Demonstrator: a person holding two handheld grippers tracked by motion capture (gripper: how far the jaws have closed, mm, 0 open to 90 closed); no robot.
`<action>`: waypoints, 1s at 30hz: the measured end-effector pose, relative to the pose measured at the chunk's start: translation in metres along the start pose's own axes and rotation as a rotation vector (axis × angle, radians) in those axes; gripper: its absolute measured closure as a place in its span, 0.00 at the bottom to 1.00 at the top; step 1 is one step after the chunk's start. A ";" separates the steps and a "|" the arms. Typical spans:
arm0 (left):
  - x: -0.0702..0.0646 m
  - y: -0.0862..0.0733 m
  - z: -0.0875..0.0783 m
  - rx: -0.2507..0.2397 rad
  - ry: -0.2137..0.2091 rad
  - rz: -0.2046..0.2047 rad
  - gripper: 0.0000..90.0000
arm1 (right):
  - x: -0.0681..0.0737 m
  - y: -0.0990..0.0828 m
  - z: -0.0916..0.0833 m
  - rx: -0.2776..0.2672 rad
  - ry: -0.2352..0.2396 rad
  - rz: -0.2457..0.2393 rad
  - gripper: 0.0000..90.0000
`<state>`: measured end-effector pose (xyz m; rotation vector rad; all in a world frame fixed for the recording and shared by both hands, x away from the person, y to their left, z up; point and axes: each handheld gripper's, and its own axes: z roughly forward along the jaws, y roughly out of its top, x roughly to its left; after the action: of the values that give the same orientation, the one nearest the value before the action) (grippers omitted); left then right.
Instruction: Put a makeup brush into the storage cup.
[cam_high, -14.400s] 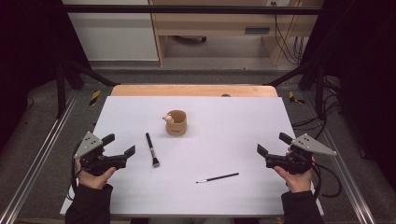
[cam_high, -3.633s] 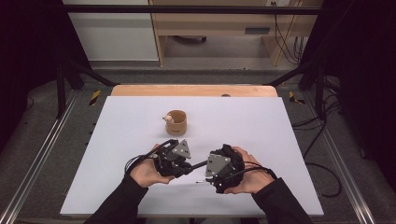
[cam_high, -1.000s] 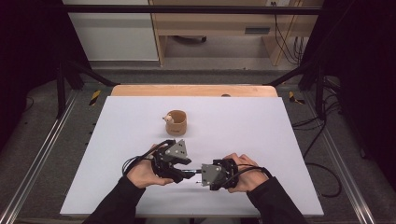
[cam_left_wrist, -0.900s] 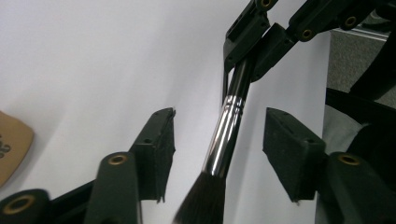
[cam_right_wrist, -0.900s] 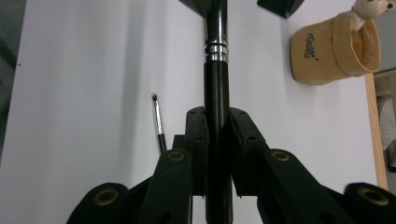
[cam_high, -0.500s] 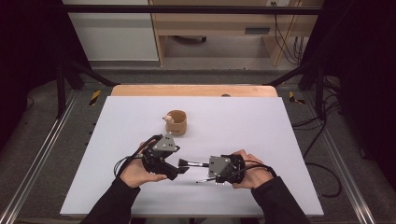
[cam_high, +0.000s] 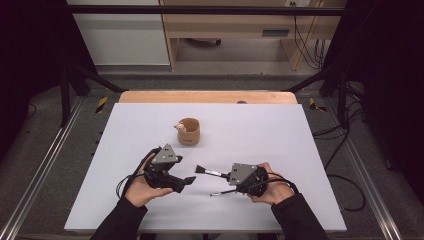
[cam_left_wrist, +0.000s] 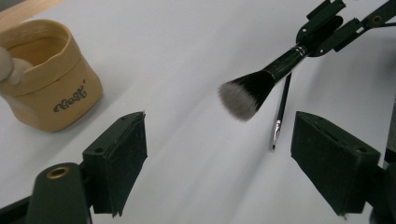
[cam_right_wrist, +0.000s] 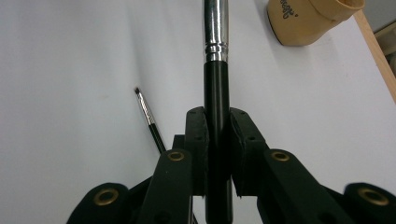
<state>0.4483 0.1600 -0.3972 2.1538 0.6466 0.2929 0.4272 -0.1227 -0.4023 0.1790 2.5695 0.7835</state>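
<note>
Presently, the makeup brush (cam_high: 210, 173) is clamped by its handle in the right gripper (cam_high: 231, 176), above the white surface (cam_high: 260, 130). The left gripper (cam_high: 189, 180) jaws, just opened, are held wide and empty beside the bristles.

High view hangs above the near edge, looking forward and down over the whole white worktop (cam_high: 260, 125); left claw view sits low and close, aimed right across the surface at the fluffy brush (cam_left_wrist: 245, 95) and tan cup (cam_left_wrist: 49, 88); right claw view rides tight along that brush's handle (cam_right_wrist: 217, 135), facing left; all three share brush, cup and thin liner brush (cam_right_wrist: 150, 119).
</note>
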 end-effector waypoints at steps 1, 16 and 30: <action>0.000 -0.001 0.000 -0.008 0.000 -0.006 0.19 | 0.001 -0.002 0.001 -0.014 0.001 0.026 0.88; -0.003 -0.018 -0.001 -0.093 0.029 -0.082 0.19 | 0.005 -0.022 0.003 -0.150 -0.046 0.240 0.88; -0.017 -0.016 -0.004 -0.198 0.058 -0.115 0.19 | 0.013 -0.027 0.005 -0.246 -0.054 0.372 0.88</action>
<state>0.4270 0.1619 -0.4067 1.9181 0.7399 0.3435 0.4181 -0.1395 -0.4255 0.6022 2.3917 1.2011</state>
